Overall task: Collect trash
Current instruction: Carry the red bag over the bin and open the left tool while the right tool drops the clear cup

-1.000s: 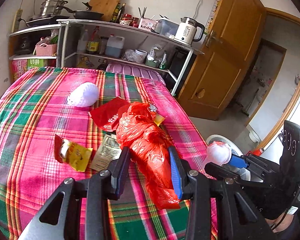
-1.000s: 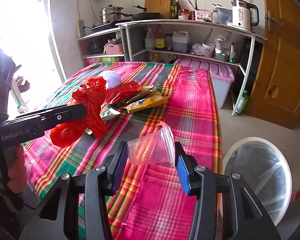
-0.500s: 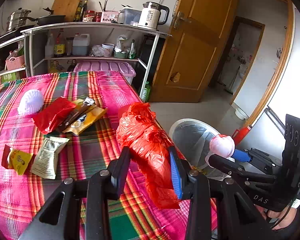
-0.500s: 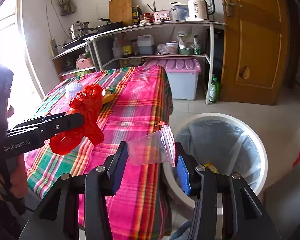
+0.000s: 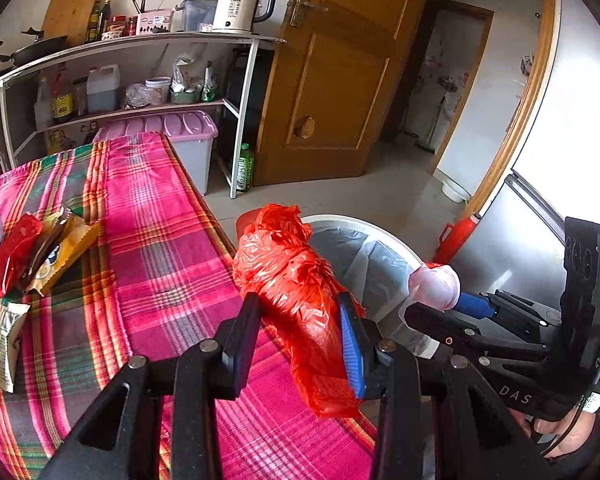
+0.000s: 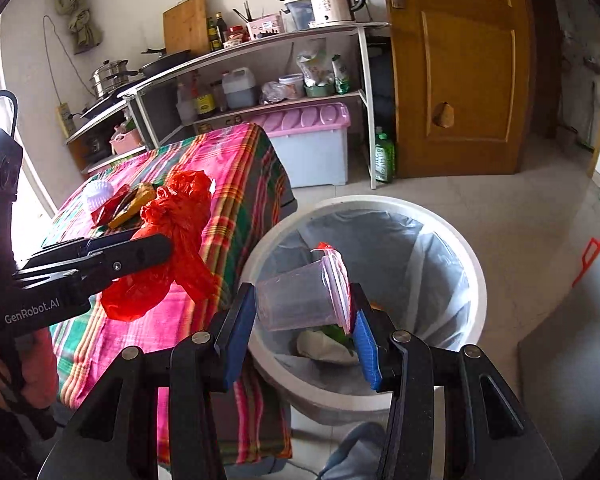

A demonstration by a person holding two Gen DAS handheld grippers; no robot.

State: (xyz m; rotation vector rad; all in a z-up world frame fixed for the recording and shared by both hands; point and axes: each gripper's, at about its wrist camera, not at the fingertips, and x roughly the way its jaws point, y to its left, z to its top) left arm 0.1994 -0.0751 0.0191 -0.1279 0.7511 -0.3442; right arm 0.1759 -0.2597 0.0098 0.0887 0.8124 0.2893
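My left gripper (image 5: 300, 320) is shut on a crumpled red plastic bag (image 5: 296, 280) and holds it over the table's right edge, beside the white trash bin (image 5: 384, 240). The bag also shows in the right wrist view (image 6: 172, 232). My right gripper (image 6: 300, 312) is shut on a clear plastic cup (image 6: 300, 300) lying sideways, held just above the bin's rim (image 6: 472, 264). The bin has a clear liner and some trash at the bottom. The cup also shows in the left wrist view (image 5: 436, 284).
A plaid-covered table (image 5: 160, 240) holds snack wrappers (image 5: 40, 252), a sachet (image 5: 4, 332) and a white foam net (image 6: 98, 192). Behind stand a metal shelf (image 5: 140, 44) with kitchenware, a pink-lidded storage box (image 6: 312, 144), a green bottle (image 6: 384, 156) and a wooden door (image 6: 460, 72).
Both grippers have swung right from over the table toward the bin. The cup now hangs over the bin's opening and the red bag is at the table's edge.
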